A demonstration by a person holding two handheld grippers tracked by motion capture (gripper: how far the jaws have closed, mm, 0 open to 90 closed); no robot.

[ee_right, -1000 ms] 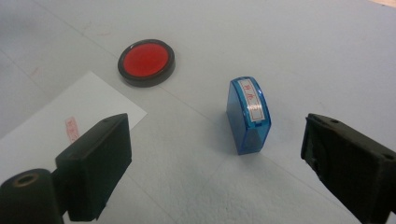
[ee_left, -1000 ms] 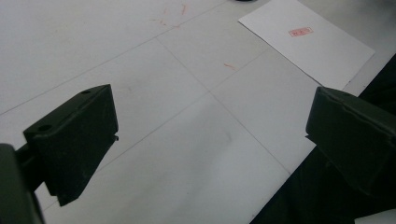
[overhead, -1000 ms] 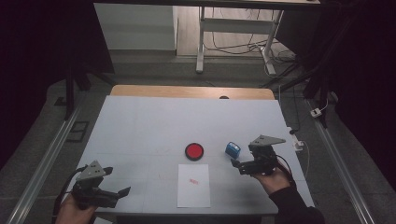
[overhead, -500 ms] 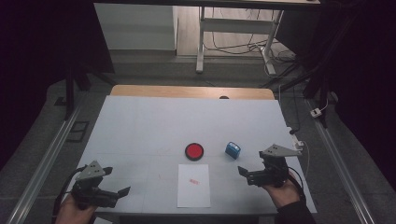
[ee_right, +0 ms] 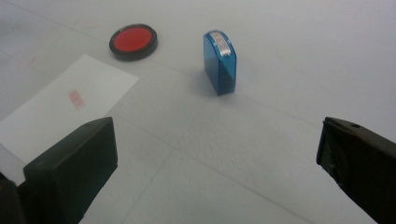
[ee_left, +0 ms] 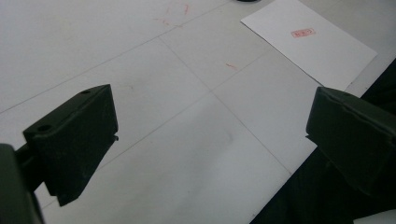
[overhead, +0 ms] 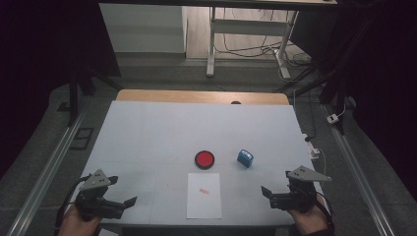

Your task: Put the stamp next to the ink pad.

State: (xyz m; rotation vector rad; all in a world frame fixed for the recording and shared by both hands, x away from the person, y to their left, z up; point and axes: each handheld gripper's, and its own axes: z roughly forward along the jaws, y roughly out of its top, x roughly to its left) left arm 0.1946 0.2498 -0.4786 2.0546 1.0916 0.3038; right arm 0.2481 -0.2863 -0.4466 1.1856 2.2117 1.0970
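Fingers point(ee_right: 70, 163) of right gripper point(overhead: 275, 195) wide apart, empty, level, short of upright blue stamp point(ee_right: 219, 63).

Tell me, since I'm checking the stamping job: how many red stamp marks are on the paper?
1: a red stamp mark near the middle of the white paper, below the ink pad.

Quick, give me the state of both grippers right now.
Left gripper: open, holding nothing.
Right gripper: open, holding nothing; the blue stamp stands free ahead of it.
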